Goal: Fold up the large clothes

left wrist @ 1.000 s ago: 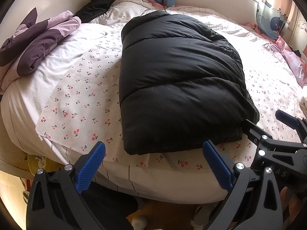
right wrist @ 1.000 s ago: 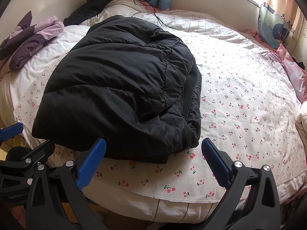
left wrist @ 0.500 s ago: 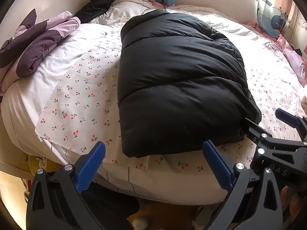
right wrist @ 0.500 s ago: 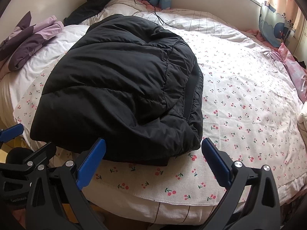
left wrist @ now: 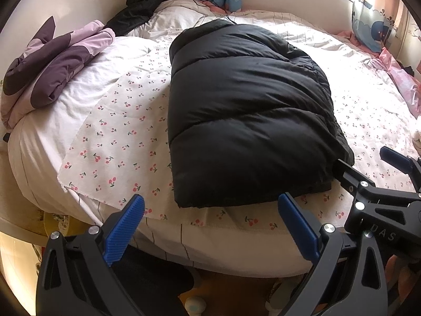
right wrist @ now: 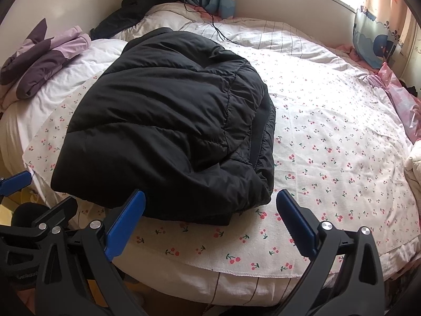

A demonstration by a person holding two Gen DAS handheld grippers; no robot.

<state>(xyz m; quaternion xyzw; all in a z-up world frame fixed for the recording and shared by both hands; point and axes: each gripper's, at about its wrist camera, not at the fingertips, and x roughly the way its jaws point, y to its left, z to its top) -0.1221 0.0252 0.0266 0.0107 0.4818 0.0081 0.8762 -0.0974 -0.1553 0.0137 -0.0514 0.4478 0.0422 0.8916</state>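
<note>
Black puffer jacket (left wrist: 244,115) lay folded in a thick bundle on the cherry-print bed (left wrist: 113,142), near edge. Judged light, soft, springy, with a slick shell; best taken at the near hem corners. Left hand-held gripper (left wrist: 210,226) and right hand-held gripper (right wrist: 210,218) both released, holding nothing. Versus 1 s earlier: both sat slightly closer to the jacket; bundle unmoved.

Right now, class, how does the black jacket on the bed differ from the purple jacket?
The black jacket is one plain colour; the purple jacket is dark purple and pale lilac. The black jacket lies folded into a neat block mid-bed on the cherry-print sheet; the purple jacket lies rumpled at the bed's left edge. Both are padded and lie ungripped.
</note>
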